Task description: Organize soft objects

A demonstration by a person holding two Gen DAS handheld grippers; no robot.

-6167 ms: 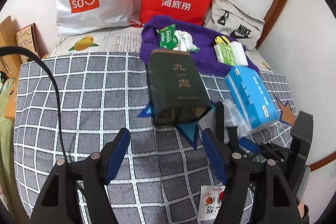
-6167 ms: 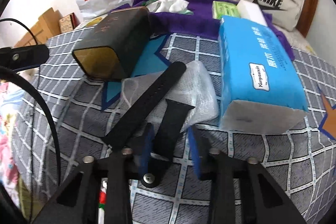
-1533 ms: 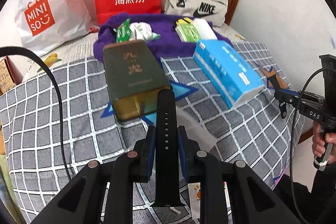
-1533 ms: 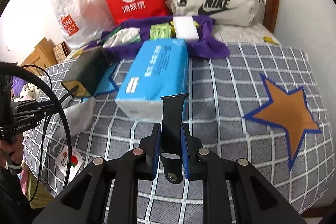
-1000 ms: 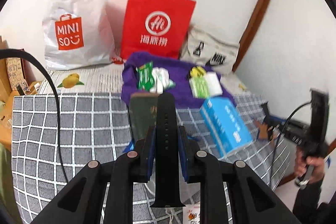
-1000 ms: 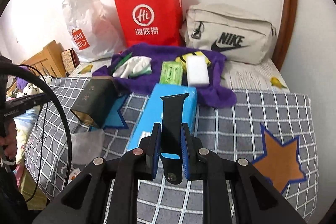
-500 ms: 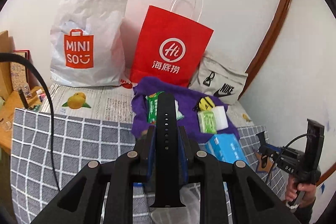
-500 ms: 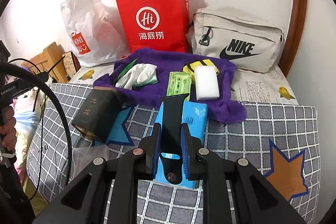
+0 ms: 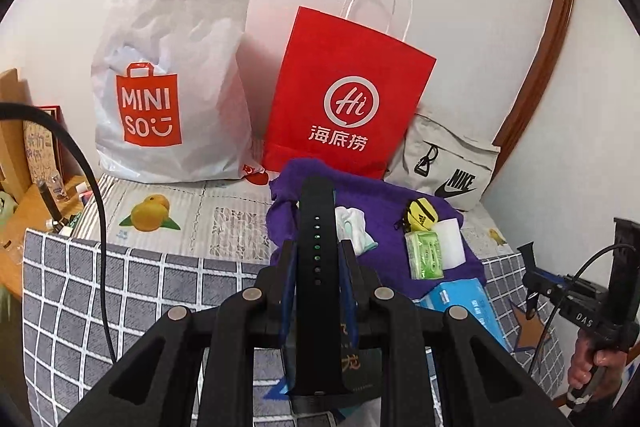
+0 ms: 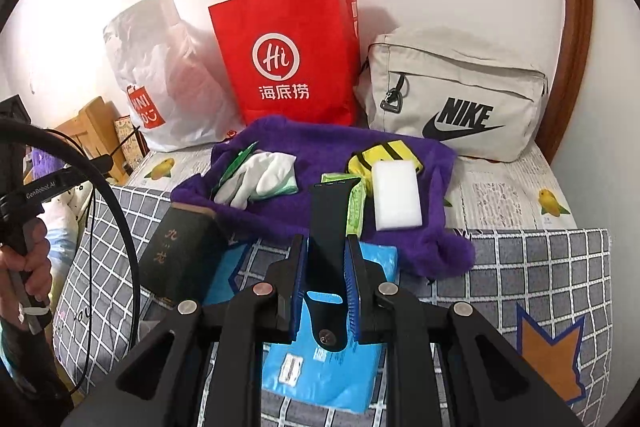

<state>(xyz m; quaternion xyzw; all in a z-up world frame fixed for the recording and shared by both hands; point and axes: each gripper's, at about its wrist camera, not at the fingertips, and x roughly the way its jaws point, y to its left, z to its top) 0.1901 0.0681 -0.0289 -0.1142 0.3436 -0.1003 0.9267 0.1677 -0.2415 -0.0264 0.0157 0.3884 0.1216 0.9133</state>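
1. Both grippers have lifted away from the checked bedspread (image 10: 540, 267) since the earlier frames.
2. Left gripper (image 9: 316, 271) is clamped on the holed watch strap (image 9: 316, 247), held above the dark box.
3. Right gripper (image 10: 326, 267) pinches the short strap half (image 10: 330, 227) above the blue tissue pack (image 10: 320, 371), near the purple towel (image 10: 320, 143).
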